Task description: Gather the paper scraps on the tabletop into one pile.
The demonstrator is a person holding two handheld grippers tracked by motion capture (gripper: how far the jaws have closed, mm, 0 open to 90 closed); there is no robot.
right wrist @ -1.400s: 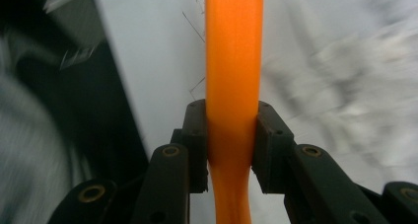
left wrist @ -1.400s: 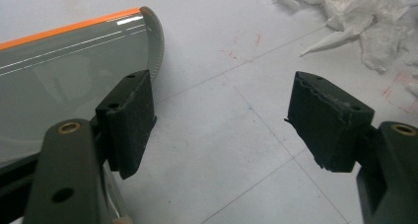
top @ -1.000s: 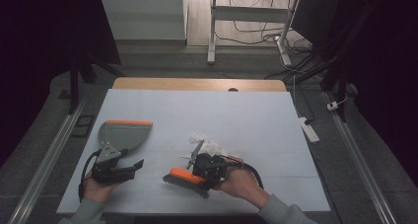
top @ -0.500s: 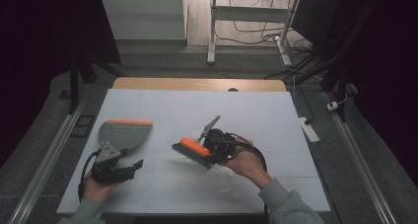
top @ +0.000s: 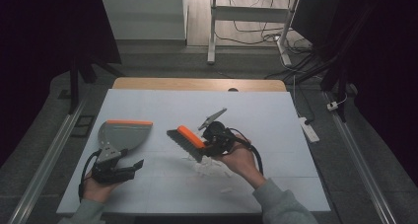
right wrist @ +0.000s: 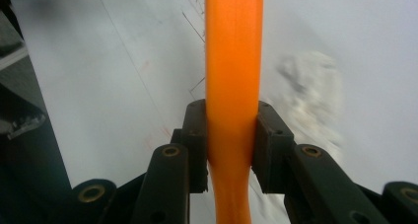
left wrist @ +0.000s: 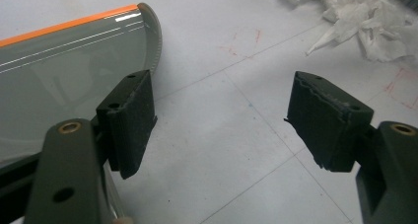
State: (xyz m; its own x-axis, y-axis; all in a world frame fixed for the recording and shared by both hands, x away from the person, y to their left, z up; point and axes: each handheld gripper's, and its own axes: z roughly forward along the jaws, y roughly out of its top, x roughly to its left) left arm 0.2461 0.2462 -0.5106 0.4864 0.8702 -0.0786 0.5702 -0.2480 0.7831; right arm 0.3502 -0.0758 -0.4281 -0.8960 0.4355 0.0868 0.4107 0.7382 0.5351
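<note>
Your right gripper [top: 206, 144] has lifted the brush [top: 186, 140] off the paper bits [top: 209, 166], squeezing its orange handle. Your left gripper [top: 121, 168] gapes wide beside the dustpan [top: 123, 134], so a sweep could push the loose pan away.

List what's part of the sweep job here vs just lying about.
In the job: brush clamped in right gripper; dustpan by open left gripper; paper scraps; table.
Lying about: power strip, floor cables, desk frame.
</note>
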